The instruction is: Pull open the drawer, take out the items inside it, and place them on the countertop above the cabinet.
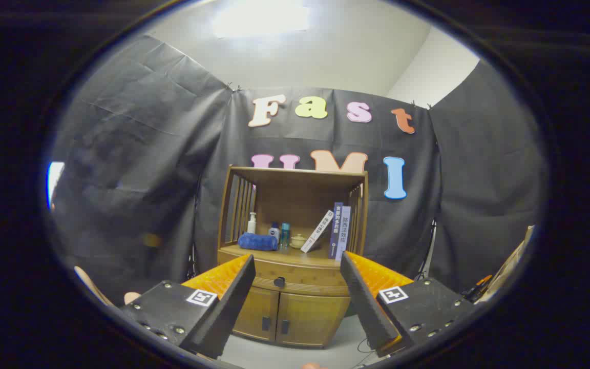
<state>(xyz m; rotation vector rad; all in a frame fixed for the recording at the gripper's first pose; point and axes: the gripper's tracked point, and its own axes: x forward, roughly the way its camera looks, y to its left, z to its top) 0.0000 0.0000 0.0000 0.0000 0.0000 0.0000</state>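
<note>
Gripper point(295, 261): fingers spread wide apart, holding nothing, raised off the floor and pointed at the cabinet from some way back.

Drawer point(295, 281): seen in the gap between the two fingers, beyond their tips. Closed, flush with the cabinet front. Its contents cannot be seen.

Knob point(279, 281): one dark round knob at the middle of the drawer front, between the fingers and well apart from both.

Cabinet point(290, 312): wooden, standing against the black cloth wall. Two closed doors point(287, 318) below the drawer, each with a small dark handle near the centre seam.

Countertop point(254, 252): the wooden surface just above the drawer, under an open hutch with slatted sides and a flat top board.

Items on the countertop, left to right:
- white pump bottle point(251, 223), upright, at the back;
- blue rolled towel point(258, 241), lying in front of the pump bottle;
- small dark bottle point(274, 231) and teal bottle point(285, 234), upright, just beside each other;
- small pale lidded pot point(298, 240);
- books point(339, 231), two upright against the right side, one white book leaning on them.

Floor point(285, 353): pale grey, in front of the cabinet.
</note>
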